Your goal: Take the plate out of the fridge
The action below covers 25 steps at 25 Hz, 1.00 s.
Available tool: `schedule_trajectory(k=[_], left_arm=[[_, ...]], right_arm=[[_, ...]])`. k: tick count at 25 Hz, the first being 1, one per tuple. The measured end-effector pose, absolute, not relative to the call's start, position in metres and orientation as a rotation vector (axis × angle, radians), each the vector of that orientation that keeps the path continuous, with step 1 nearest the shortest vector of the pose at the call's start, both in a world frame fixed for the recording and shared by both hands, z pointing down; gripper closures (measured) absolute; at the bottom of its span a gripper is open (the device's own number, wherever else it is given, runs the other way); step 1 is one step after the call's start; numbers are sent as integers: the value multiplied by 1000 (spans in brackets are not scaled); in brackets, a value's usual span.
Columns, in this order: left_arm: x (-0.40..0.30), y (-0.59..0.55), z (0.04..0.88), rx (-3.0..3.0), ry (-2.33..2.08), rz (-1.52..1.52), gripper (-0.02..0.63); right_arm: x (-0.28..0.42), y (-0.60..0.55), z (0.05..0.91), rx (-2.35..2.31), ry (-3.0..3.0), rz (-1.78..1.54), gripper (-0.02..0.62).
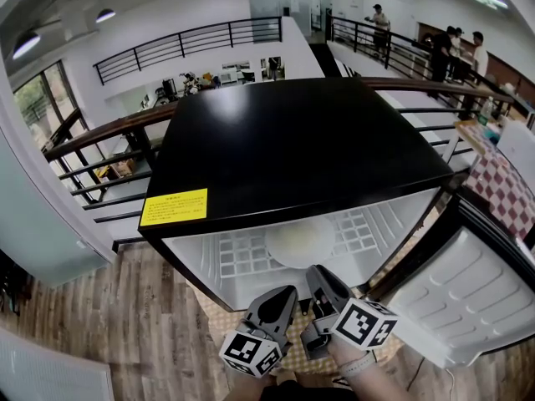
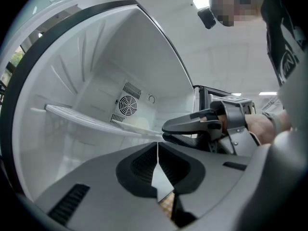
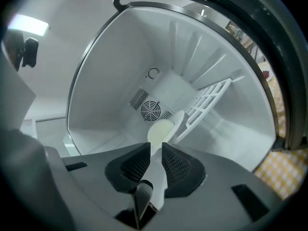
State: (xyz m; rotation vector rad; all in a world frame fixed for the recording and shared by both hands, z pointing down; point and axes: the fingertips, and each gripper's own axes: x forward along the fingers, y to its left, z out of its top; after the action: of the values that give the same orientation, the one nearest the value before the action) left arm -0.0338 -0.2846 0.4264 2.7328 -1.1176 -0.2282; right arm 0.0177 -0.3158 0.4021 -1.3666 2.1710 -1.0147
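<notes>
Nearest the person, the left tongs (image 2: 157, 146) were pressed together on nothing, just outside the fridge (image 1: 284, 140) mouth. The right tongs (image 3: 154, 149) were narrowly parted and empty, and nearer the plate. Straight beyond their tips, the pale plate (image 3: 160, 129) lay flat on the fridge's white wire shelf (image 3: 207, 102), apart from both.

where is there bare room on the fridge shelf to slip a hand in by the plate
The shelf is bare on both sides of the plate, out to the fridge walls. The front middle is crowded: left gripper and right gripper sit side by side there.
</notes>
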Motion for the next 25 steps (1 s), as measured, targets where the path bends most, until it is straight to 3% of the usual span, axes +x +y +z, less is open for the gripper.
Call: schedule_trajectory(k=[4,6,17,25], left_arm=[[-35,-284,428,2739,-1113,-224,591],[-35,-284,429,2740,-1109,-222,591],[-36,-281,433,2742,-1067,-213,591],[-37,-277,433,2742,-1057,-215,591]], right_arm=[[24,-320,405,-1340,2029,-1133,531],[25,-321,410,-1312,1946,-1213,482],[26,-330,419,-1239,1736,-1390,483],[24,-332,416,-1178,1691,-1422,525]])
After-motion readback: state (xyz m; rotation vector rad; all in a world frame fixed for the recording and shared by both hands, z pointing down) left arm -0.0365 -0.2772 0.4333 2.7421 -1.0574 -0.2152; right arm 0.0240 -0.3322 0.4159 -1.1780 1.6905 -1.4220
